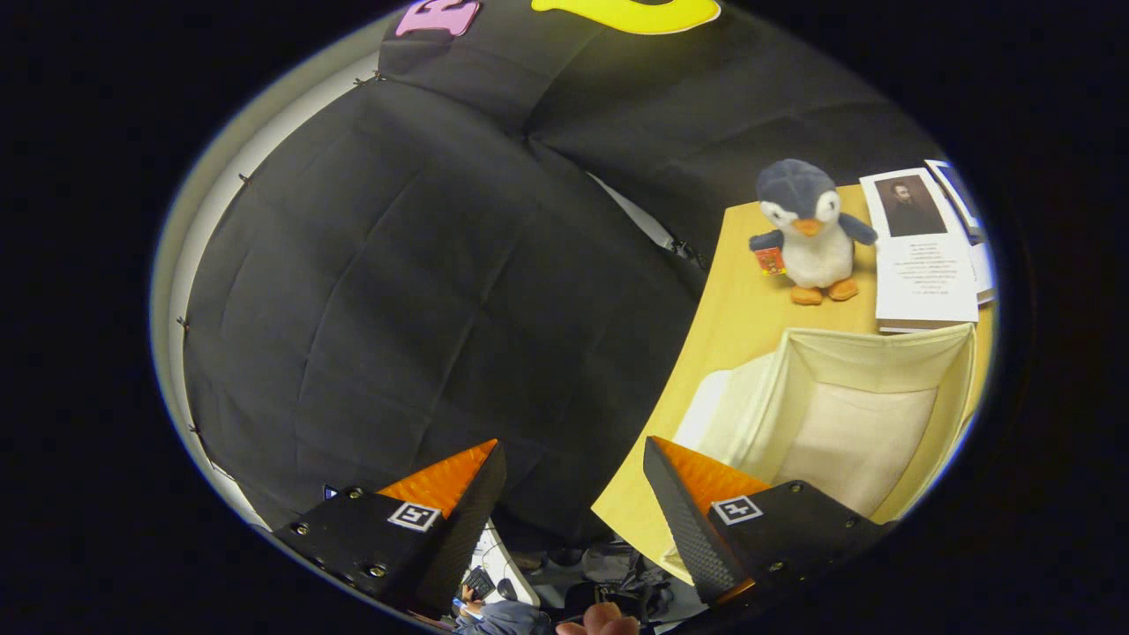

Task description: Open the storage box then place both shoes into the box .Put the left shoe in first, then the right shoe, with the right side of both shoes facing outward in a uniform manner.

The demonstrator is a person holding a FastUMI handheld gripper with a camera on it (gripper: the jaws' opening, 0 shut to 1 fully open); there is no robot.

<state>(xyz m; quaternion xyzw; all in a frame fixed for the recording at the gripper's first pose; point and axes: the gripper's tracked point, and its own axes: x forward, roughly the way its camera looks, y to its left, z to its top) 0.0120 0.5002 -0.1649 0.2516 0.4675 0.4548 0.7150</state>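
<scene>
Two fingers apart | tool empty | storage box open

claw tilted, fingers spread wide apart, holding nothing.

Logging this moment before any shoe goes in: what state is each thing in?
storage box: open, nothing seen inside.
gripper: open, fingers apart, holding nothing.
penguin toy: upright on the table, beyond the box.
booklet: closed, lying flat beside the penguin.
</scene>
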